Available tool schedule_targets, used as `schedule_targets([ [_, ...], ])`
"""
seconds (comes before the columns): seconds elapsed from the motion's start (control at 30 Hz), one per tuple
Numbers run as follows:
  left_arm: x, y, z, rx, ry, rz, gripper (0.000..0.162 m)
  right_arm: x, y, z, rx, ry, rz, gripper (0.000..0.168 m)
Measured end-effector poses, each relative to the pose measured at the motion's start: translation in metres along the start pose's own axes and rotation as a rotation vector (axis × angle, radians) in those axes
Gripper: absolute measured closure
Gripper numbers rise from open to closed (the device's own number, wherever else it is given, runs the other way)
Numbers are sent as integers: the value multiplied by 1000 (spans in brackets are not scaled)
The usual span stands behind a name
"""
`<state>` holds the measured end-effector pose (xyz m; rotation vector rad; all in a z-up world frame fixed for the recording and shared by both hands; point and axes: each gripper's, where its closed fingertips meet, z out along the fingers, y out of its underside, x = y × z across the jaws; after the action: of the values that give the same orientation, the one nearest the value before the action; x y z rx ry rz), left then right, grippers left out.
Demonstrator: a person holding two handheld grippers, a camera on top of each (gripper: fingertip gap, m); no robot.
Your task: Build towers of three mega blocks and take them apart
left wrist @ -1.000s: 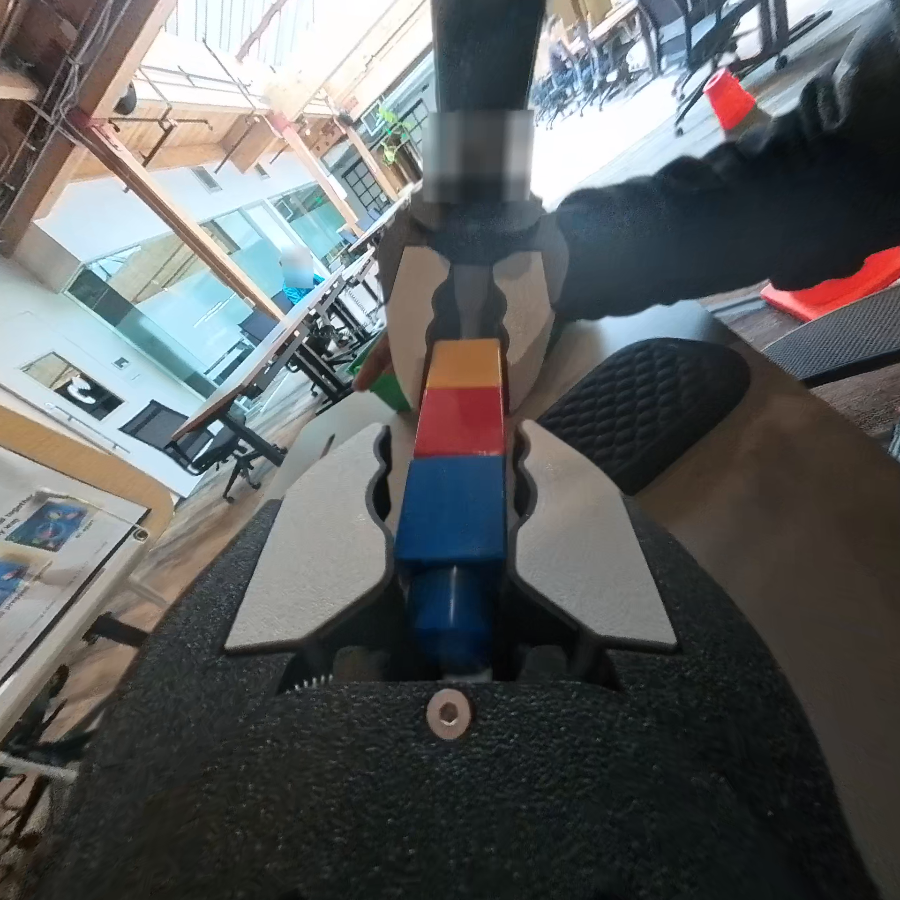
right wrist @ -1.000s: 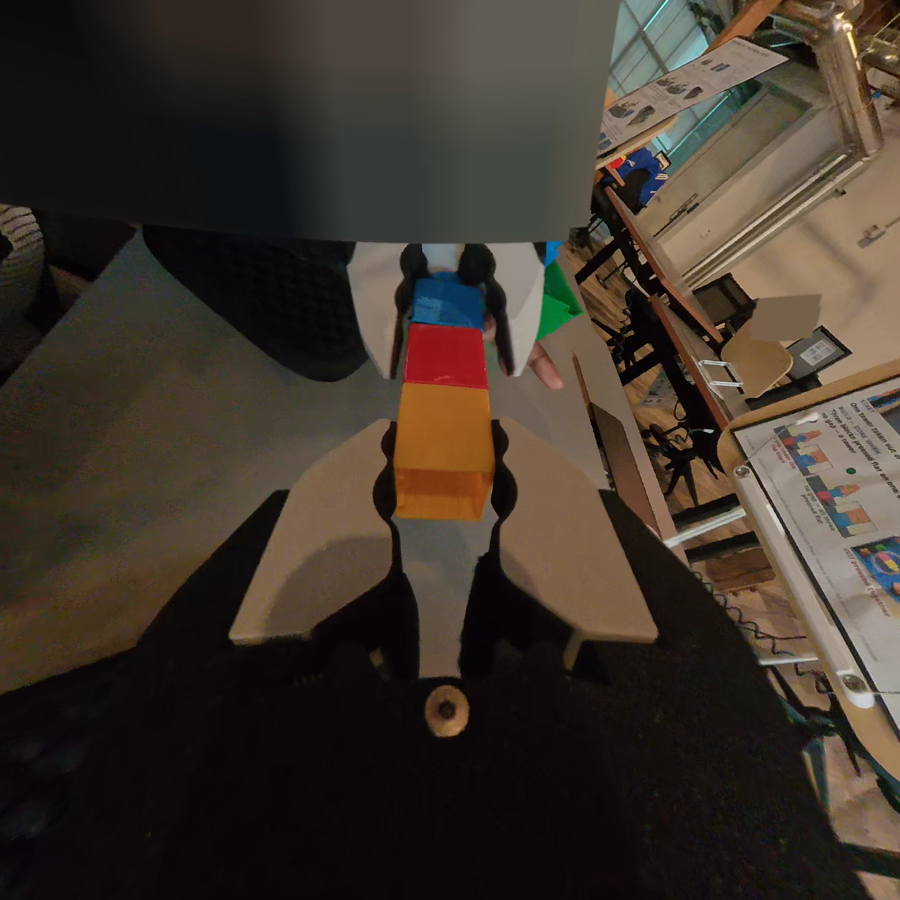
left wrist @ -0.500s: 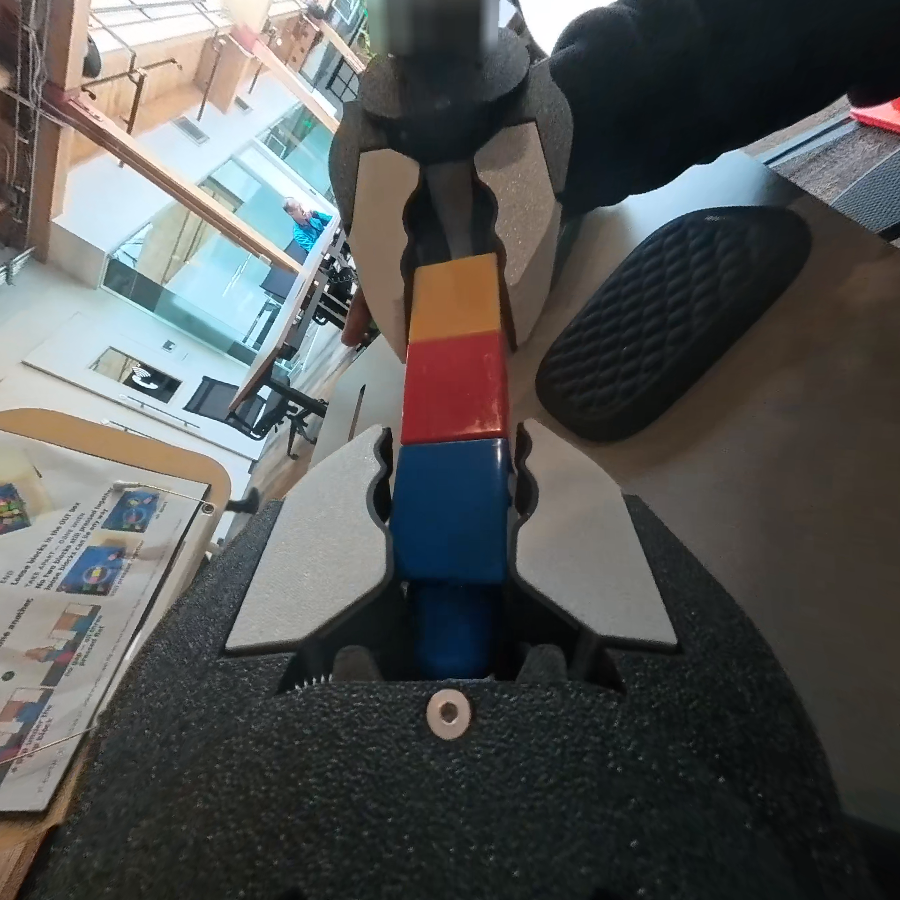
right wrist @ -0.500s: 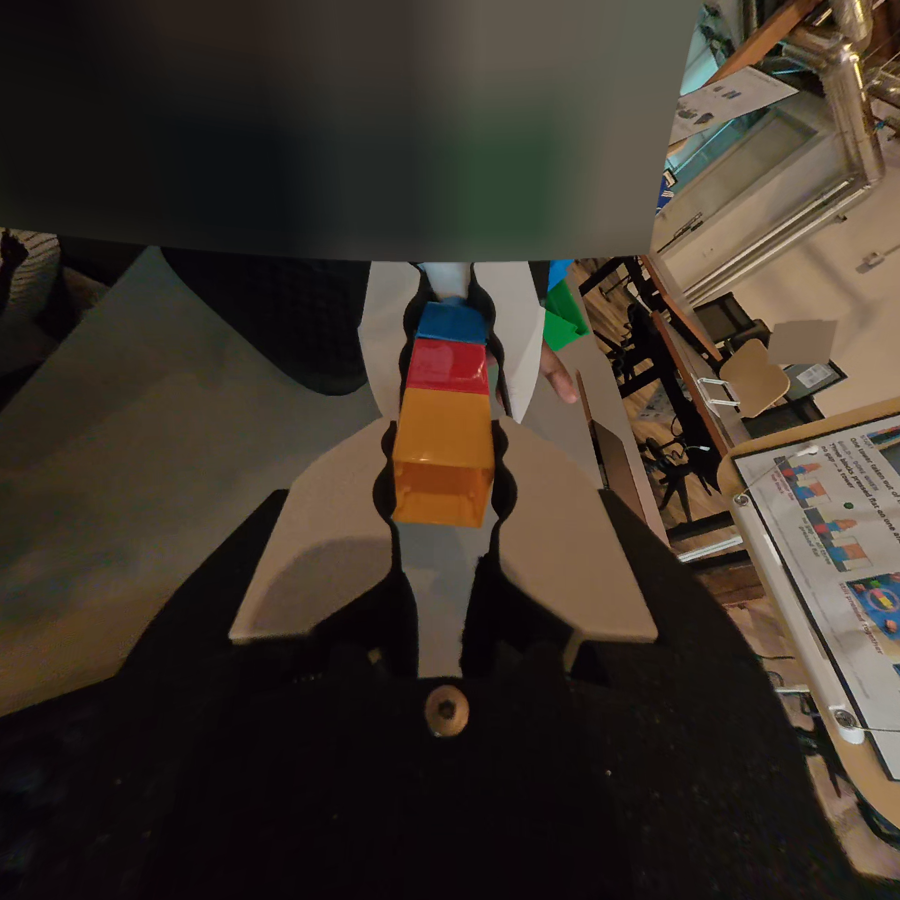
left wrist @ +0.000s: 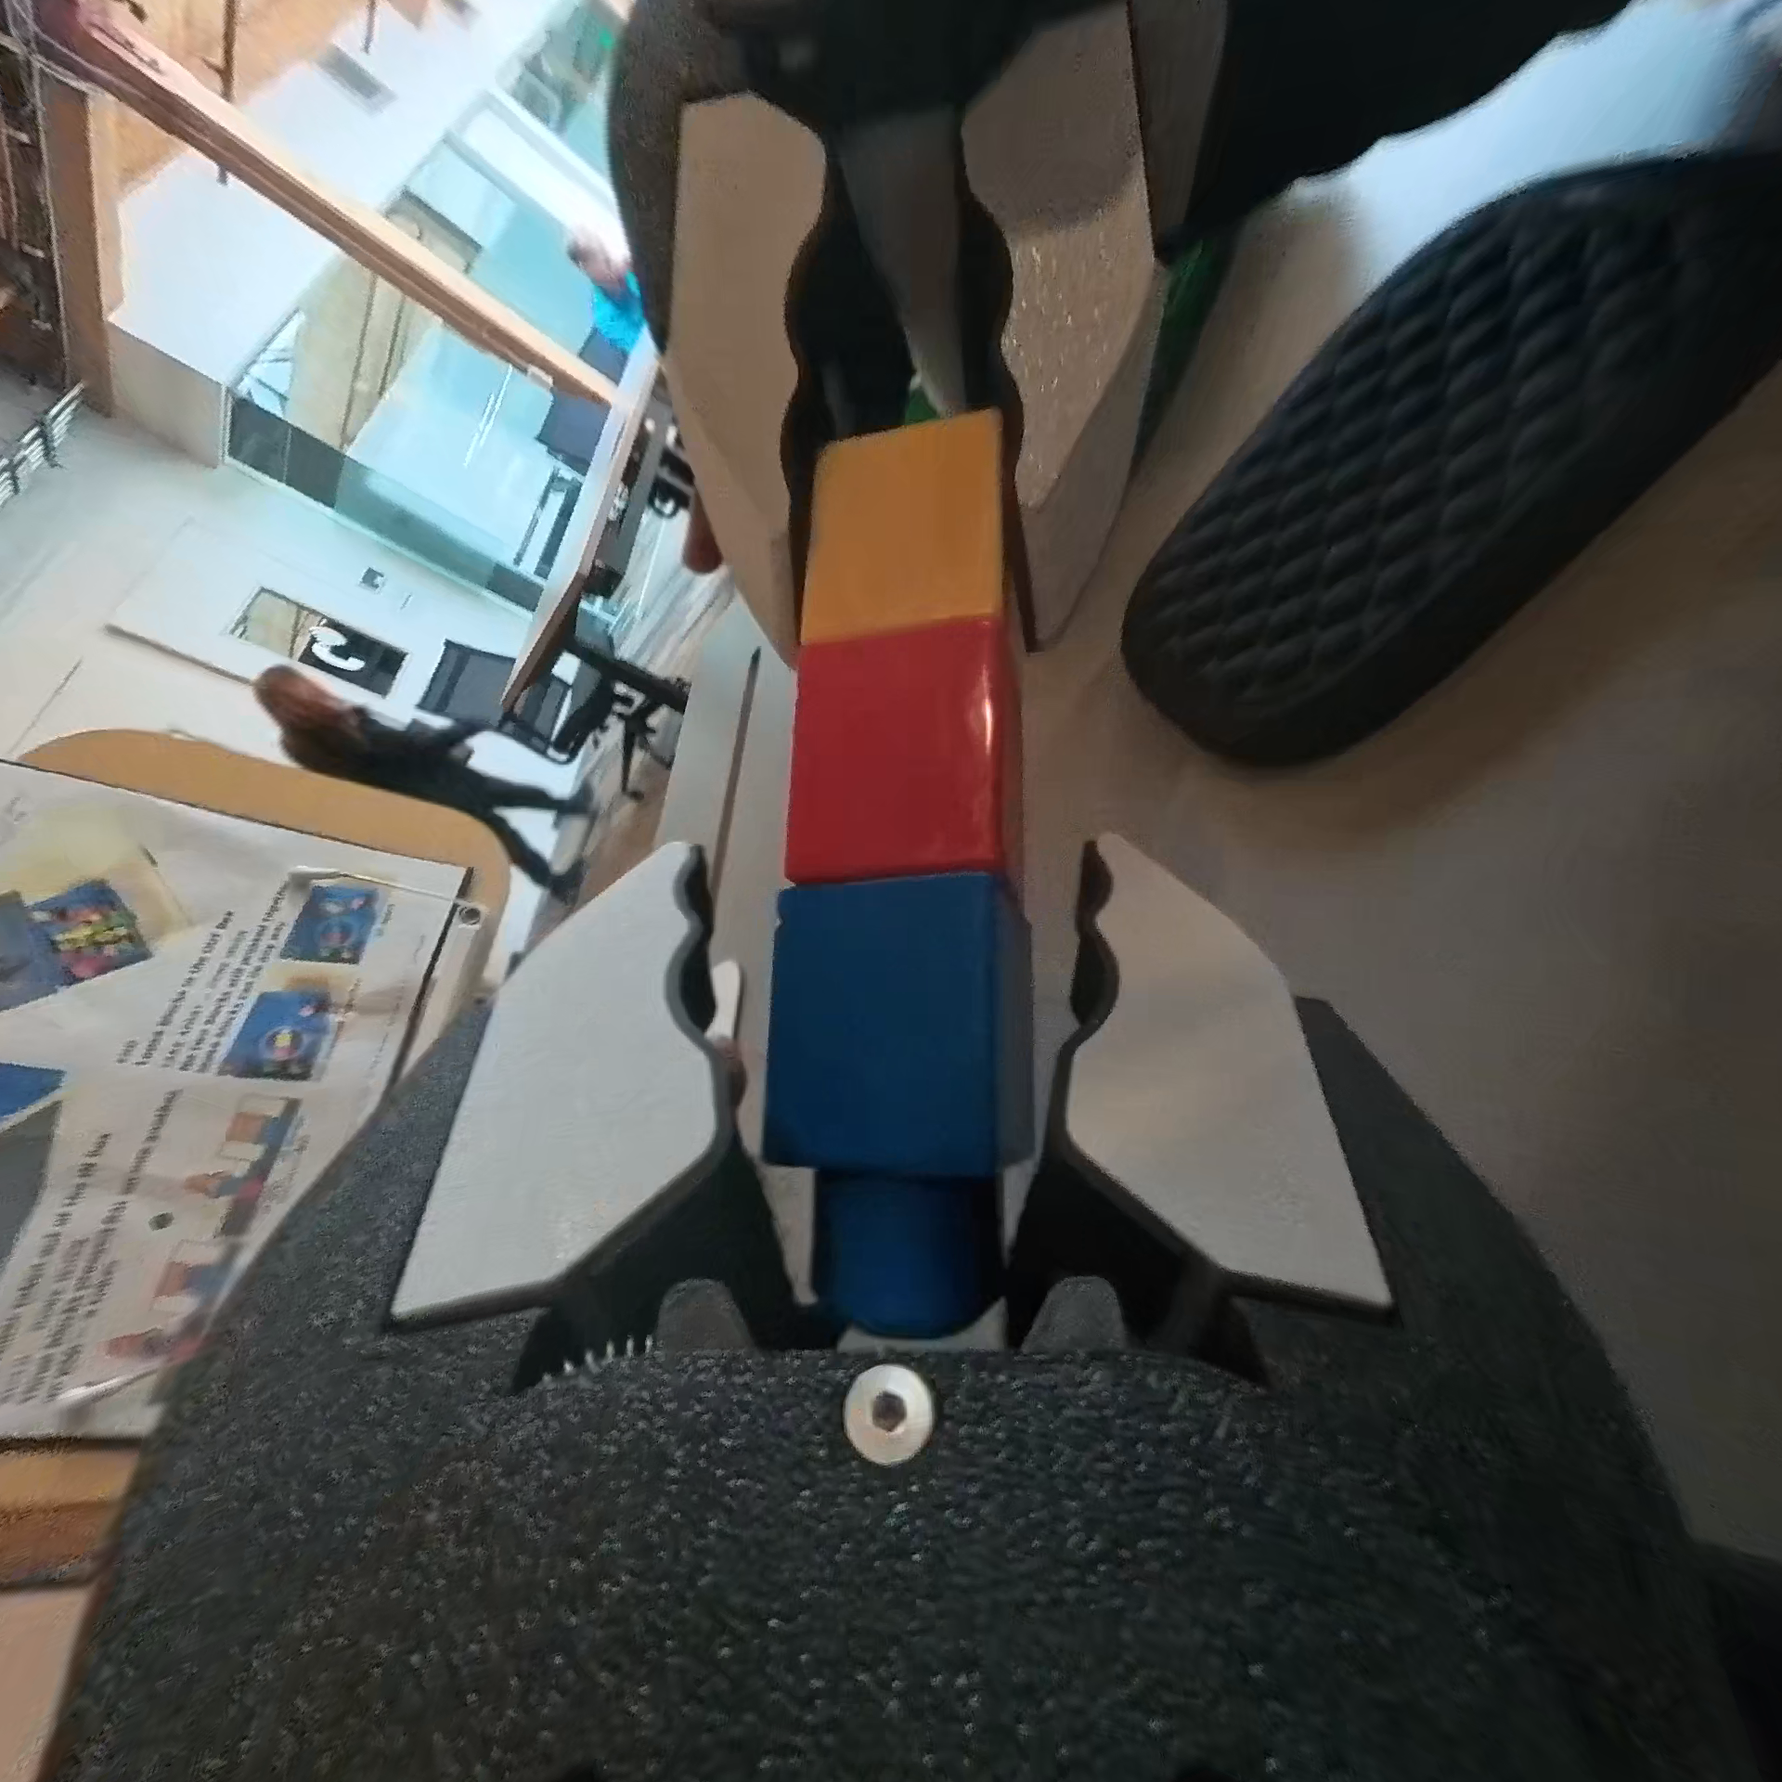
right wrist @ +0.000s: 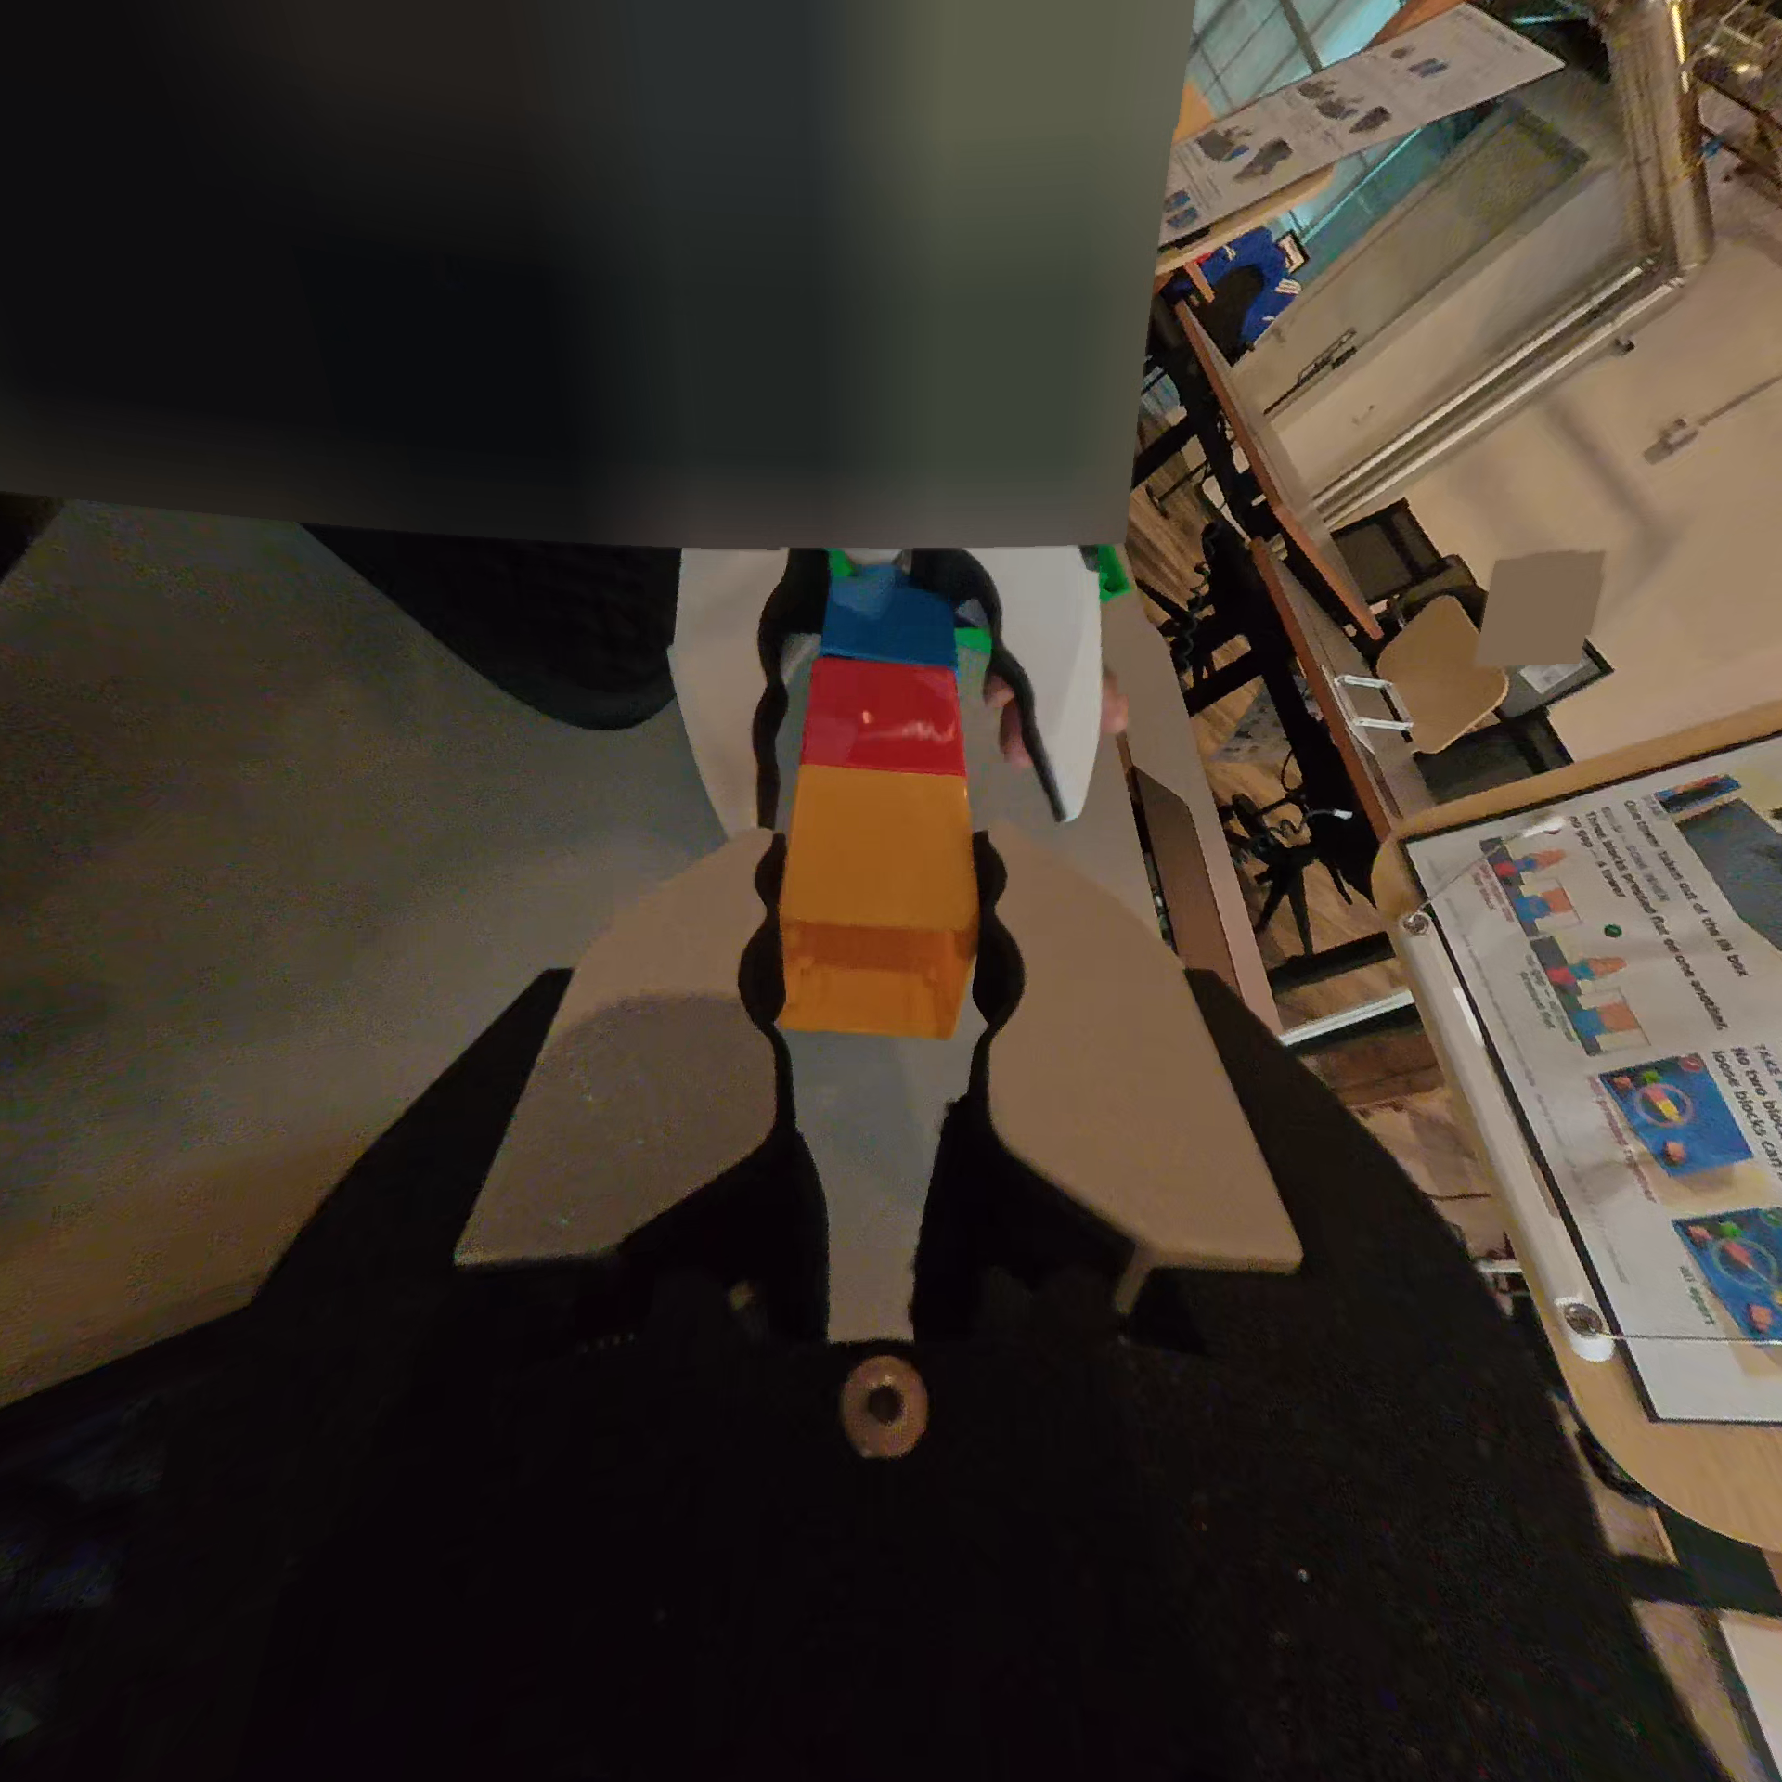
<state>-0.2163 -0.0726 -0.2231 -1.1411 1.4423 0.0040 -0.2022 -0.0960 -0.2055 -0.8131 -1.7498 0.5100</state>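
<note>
Left hand-held gripper [left wrist: 892,964] apart around blue block [left wrist: 892,1022]; right hand-held gripper [right wrist: 873,926] clamped on orange block [right wrist: 873,897].

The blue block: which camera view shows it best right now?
The left wrist view: the blue block fills the foreground between the open left gripper, showing a full face and its stud. In the right wrist view the blue block is small, at the tower's far end behind the red block and orange block.

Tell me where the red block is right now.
The red block is mid-tower in both wrist views, between the blue block and orange block.
</note>
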Motion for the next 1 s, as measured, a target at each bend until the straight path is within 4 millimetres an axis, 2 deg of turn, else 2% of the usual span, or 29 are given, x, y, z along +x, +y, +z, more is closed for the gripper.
schedule_targets([
  [0.07,-3,4,0,-61,-19,45,81,0,3,0,-25,0,-5,132],
  [0.13,-9,4,-3,-99,-50,73,79,1,8,0,-55,11,-23,132],
  [0.27,-13,4,-5,-186,-61,126,95,3,10,0,-87,24,-40,132],
  [0.47,-7,10,9,-330,-47,218,106,3,17,9,-195,33,-107,132],
  [0.57,-3,17,15,-383,-32,268,121,4,20,11,-237,47,-149,132],
  [0.67,-3,21,17,-408,-55,311,122,4,23,13,-274,58,-198,132],
  [1.0,-5,22,13,-386,-60,267,125,7,22,14,-319,111,-264,132],
])
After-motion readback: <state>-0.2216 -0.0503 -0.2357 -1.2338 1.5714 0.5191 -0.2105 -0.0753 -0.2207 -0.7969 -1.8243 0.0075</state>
